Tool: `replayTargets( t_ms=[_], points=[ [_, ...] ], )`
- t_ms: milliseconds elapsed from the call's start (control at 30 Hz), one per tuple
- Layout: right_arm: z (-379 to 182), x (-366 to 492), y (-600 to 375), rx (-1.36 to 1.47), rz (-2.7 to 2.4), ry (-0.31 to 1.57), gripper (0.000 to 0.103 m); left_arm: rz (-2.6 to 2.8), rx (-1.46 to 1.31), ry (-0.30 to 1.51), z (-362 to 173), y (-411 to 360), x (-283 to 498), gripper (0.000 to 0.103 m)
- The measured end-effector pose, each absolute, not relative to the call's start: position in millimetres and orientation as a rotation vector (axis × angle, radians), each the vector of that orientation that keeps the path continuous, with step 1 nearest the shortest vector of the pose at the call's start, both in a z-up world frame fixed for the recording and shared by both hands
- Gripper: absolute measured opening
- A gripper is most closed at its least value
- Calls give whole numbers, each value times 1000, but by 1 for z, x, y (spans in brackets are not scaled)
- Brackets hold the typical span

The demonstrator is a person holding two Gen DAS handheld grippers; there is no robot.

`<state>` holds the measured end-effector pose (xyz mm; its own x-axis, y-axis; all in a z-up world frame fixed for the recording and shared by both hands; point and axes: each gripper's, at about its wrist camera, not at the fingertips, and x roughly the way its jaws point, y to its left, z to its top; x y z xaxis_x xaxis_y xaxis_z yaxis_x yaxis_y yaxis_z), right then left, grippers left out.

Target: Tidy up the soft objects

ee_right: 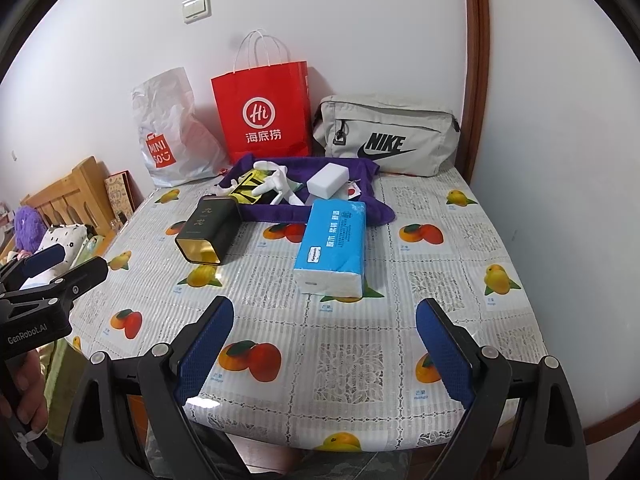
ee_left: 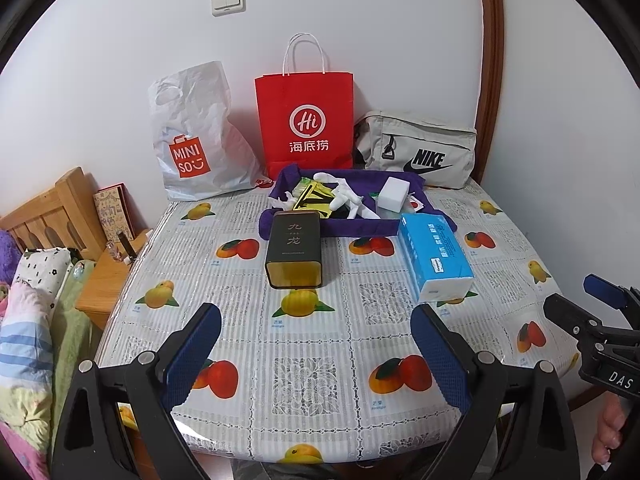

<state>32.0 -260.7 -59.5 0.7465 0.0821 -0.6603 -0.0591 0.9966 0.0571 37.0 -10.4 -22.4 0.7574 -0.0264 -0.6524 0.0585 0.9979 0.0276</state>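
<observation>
A purple cloth lies bunched at the back of the table with white gloves, a white sponge block and a yellow-black packet on it. In front of it lie a blue tissue pack and a black tin on its side. My left gripper hangs open over the near table, empty. My right gripper is also open and empty, short of the tissue pack. The cloth and tin sit farther back.
A white Miniso bag, a red paper bag and a grey Nike bag stand against the wall. The table has a fruit-print cover. A wooden nightstand and a bed are at the left.
</observation>
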Motion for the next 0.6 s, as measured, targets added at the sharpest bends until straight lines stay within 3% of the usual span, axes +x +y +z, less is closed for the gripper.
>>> replayTargets(
  t_ms=[600],
  points=[
    [-59,32,-256,34,90,725,92,-39,47,712,-22,-11,34,96]
  ],
)
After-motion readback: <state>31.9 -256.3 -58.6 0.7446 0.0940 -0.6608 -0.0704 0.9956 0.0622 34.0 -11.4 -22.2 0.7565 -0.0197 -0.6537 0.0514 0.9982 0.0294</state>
